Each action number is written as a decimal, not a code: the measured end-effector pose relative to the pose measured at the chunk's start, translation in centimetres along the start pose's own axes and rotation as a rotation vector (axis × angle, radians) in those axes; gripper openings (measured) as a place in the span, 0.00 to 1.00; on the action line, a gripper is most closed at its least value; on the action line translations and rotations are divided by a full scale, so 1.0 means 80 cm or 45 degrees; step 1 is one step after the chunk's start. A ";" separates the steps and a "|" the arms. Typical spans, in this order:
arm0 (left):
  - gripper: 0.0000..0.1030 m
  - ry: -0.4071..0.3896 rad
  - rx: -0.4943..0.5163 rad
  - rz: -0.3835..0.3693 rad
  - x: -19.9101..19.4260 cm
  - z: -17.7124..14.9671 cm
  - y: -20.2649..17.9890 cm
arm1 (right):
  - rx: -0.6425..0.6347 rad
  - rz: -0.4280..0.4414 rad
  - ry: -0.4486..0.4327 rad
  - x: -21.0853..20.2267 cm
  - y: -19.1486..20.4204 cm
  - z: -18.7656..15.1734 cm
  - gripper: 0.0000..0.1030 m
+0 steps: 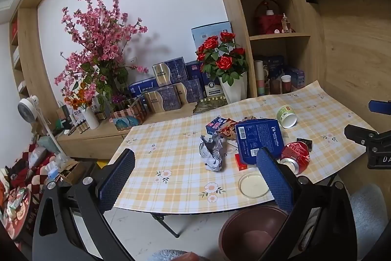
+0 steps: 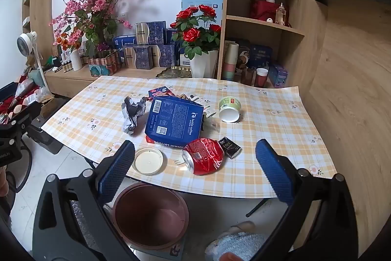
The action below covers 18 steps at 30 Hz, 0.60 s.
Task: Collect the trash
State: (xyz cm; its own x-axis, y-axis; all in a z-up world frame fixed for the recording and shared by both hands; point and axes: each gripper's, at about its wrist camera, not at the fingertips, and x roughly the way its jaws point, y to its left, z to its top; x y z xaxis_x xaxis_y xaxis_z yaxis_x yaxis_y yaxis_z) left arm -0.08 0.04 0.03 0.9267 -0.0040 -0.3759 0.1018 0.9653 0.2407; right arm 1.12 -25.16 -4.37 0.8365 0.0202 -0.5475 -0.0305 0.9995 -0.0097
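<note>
Trash lies on a checked tablecloth [image 2: 268,129]: a crushed red can [image 2: 202,155], a blue coffee box [image 2: 174,122], crumpled grey paper [image 2: 133,114], a white lid [image 2: 148,161], a tipped green paper cup [image 2: 229,108] and a small black packet [image 2: 229,147]. A brown bin [image 2: 150,214] stands on the floor under the table's near edge. My right gripper [image 2: 195,171] hangs open before that edge, short of the can. My left gripper [image 1: 195,177] is also open and empty, facing the paper [image 1: 212,153] and the box [image 1: 260,136], with the bin [image 1: 251,229] below.
Behind the table a low wooden counter [image 2: 73,80] carries flower vases, gift boxes and a small fan [image 2: 25,42]. A tall shelf unit [image 2: 264,23] with cups and jars stands at the back right. A wooden wall runs along the right.
</note>
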 end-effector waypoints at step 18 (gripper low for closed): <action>0.95 0.002 0.015 -0.005 -0.004 0.013 -0.009 | 0.027 0.000 -0.004 -0.002 -0.006 -0.002 0.95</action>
State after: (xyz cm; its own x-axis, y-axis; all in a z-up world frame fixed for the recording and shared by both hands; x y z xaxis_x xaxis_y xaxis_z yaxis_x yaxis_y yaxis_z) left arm -0.05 -0.90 0.91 0.9257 -0.0075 -0.3781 0.1096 0.9622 0.2494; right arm 0.92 -25.62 -4.45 0.8385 0.0204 -0.5446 -0.0190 0.9998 0.0083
